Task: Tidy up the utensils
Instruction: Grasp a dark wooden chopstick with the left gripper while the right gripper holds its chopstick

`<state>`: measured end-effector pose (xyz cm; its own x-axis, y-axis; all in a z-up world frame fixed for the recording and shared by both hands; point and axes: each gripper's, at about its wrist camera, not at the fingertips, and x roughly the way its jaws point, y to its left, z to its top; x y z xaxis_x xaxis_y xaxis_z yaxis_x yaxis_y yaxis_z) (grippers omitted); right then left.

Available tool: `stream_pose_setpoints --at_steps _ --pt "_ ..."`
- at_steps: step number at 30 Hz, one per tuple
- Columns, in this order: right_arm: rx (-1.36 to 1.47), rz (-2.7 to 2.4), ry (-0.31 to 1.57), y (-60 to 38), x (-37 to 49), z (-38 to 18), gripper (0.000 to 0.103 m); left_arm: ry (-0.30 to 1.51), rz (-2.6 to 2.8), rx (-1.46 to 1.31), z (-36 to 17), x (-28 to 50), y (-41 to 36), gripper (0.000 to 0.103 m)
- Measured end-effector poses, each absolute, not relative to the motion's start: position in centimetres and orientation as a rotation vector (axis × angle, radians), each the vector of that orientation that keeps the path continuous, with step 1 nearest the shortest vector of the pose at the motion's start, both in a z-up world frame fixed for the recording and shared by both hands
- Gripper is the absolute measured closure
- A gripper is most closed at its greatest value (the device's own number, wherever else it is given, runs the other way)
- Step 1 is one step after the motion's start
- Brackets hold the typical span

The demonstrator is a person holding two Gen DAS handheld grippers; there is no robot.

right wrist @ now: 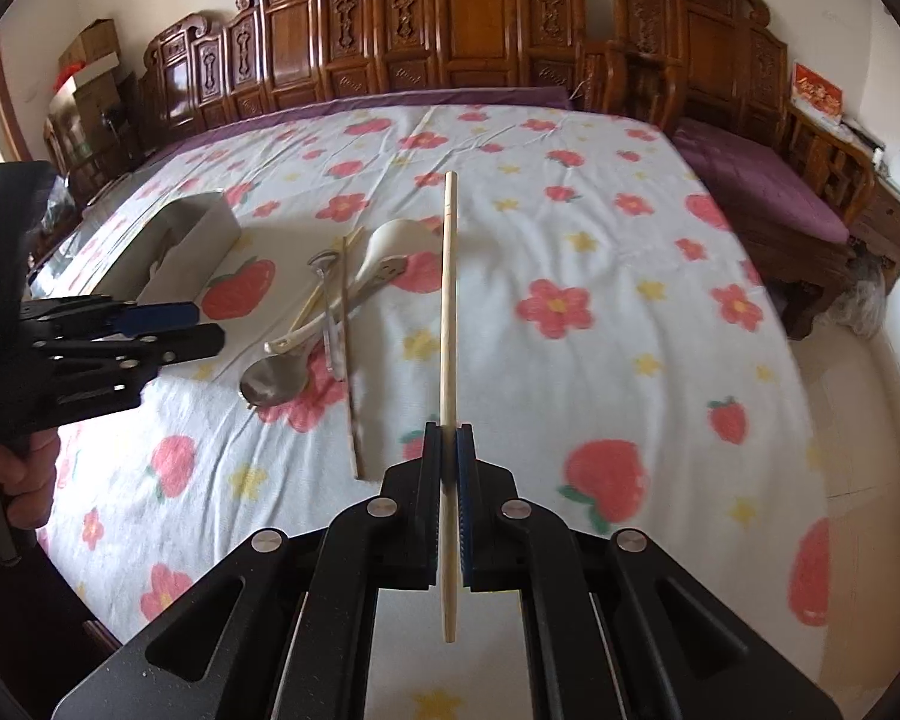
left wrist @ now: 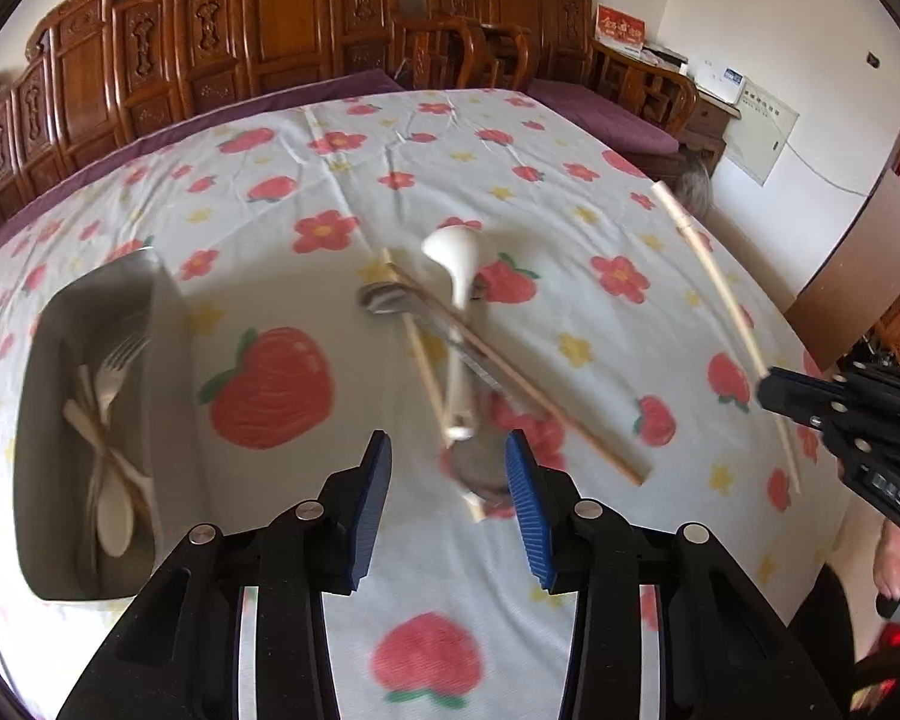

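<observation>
Right claw (right wrist: 448,438) is pinching a chopstick (right wrist: 448,300) near its lower end, lifted clear of the flowered cloth (right wrist: 600,240) and pointing away from the camera! Left claw (left wrist: 447,468) hangs spread wide with nothing between its blue pads (left wrist: 525,498), low over the loose pile: a white ceramic spoon (left wrist: 459,276) lying across a metal spoon (left wrist: 384,299), with two more chopsticks (left wrist: 510,372) crossing them. Off to the left sits the metal tray (left wrist: 168,324), already holding forks (left wrist: 114,366), a white spoon and chopsticks.
</observation>
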<state>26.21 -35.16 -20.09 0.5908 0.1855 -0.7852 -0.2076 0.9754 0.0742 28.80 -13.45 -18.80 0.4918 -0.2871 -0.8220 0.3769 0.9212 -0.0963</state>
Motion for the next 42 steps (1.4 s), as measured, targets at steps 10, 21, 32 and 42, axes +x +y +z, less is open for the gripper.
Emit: stream_pose_setpoints --at_steps 10,21,32,42 --pt "0.039 0.241 0.855 -38.2 25.9 -17.8 0.097 1.068 -0.395 0.060 -18.9 32.8 -17.0 0.080" --pt "0.086 0.231 0.874 -39.9 26.2 -18.1 0.097 1.197 -0.317 0.013 -21.2 37.1 -19.6 0.090" --pt "0.097 0.258 0.896 -39.5 26.3 -18.5 0.097 1.232 -0.243 0.060 -22.5 37.8 -20.3 0.093" --pt "0.102 0.261 0.894 -39.5 26.3 -18.4 0.097 1.235 -0.223 0.090 -22.8 37.6 -20.1 0.093"
